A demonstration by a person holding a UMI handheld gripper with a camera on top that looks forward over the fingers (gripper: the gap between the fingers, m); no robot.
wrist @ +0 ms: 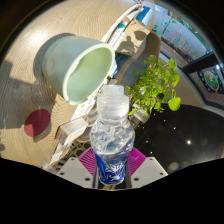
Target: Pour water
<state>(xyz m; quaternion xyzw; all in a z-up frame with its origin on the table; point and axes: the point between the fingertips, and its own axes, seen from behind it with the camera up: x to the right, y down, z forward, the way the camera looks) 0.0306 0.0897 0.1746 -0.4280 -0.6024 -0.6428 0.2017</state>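
Bottle (111, 140) stood upright between the fingers of the gripper (112, 160), both pads (88, 160) pressed to its lower body, its white cap apparently on. Water filled most of it. Just beyond and to the left, a pale green cup (80, 68) lay tipped with its mouth toward the bottle. A leafy plant (157, 88) stood close on the right, and a red disc (37, 122) lay on the table (20, 95) farther left. Judged from this, pouring well needed the cap off, the cup set upright, then a slow tilt clear of the plant.
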